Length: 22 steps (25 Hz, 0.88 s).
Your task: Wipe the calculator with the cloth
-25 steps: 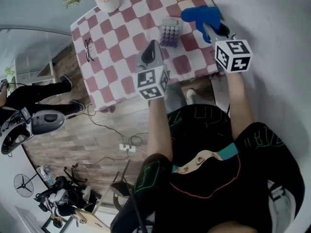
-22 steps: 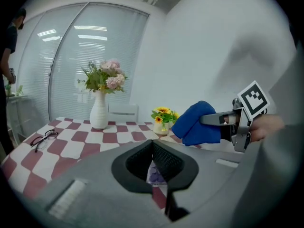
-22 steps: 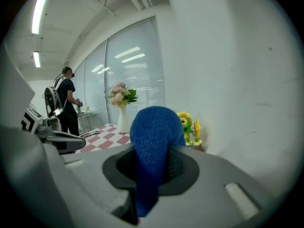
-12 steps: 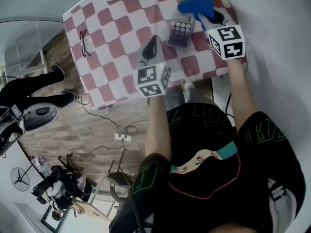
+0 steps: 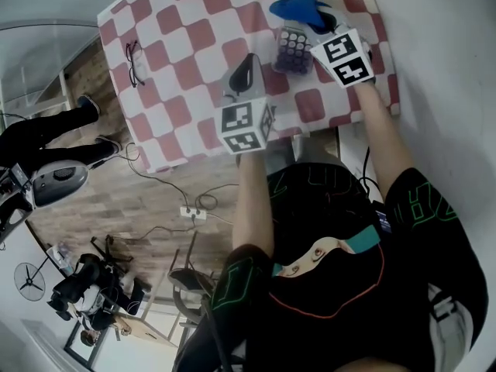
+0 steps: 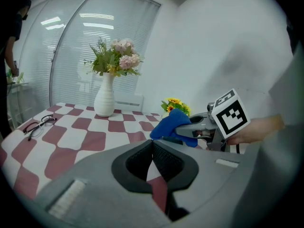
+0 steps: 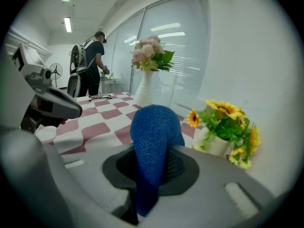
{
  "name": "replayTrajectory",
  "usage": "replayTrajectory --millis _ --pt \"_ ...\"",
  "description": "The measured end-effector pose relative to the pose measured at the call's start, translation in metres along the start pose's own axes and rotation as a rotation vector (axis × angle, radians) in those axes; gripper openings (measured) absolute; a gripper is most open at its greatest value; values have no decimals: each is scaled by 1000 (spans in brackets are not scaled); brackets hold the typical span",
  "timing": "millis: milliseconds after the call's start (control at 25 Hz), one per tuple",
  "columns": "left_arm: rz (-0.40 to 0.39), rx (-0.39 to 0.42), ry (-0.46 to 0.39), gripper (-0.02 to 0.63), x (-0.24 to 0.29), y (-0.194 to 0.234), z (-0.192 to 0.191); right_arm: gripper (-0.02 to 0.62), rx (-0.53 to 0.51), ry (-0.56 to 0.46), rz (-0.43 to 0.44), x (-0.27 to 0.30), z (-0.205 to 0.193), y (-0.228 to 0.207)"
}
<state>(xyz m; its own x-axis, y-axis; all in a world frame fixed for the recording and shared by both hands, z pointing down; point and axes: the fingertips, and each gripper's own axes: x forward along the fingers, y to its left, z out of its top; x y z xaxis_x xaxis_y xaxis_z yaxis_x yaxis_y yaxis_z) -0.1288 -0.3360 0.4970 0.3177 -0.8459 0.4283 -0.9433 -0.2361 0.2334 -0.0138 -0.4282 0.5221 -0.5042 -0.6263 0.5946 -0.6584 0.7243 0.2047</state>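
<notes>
The calculator (image 5: pixel 293 49) lies flat on the checked table (image 5: pixel 186 68), near its right end. My right gripper (image 5: pixel 319 23) is shut on the blue cloth (image 5: pixel 298 8), which bunches out past the jaws just beyond the calculator's far end. In the right gripper view the cloth (image 7: pixel 154 141) stands up between the jaws and hangs down into them. My left gripper (image 5: pixel 246 67) hovers left of the calculator, jaws shut with nothing in them (image 6: pixel 153 151). The left gripper view shows the cloth (image 6: pixel 172 125) in the other gripper, but the calculator is hidden there.
A pair of glasses (image 5: pixel 133 60) lies at the table's left side. A white vase of pink flowers (image 6: pixel 105 99) stands at the far edge, and a pot of yellow flowers (image 7: pixel 228 127) at the far right corner. A person (image 7: pixel 92 65) stands in the room beyond.
My right gripper has carried the cloth leftward, from right of the calculator to just past its far end. The left gripper has stayed about where it was.
</notes>
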Motion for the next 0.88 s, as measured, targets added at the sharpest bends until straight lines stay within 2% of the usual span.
replayTrajectory --millis 160,440,880 --pt "12 -9 1 11 -2 6 -2 75 -28 14 41 3 -8 22" --pt "4 -15 -1 11 -7 1 -6 76 -15 14 133 -2 -18 48" --pt "28 -45 -17 11 -23 -3 -17 77 -51 -2 215 -21 -21 87"
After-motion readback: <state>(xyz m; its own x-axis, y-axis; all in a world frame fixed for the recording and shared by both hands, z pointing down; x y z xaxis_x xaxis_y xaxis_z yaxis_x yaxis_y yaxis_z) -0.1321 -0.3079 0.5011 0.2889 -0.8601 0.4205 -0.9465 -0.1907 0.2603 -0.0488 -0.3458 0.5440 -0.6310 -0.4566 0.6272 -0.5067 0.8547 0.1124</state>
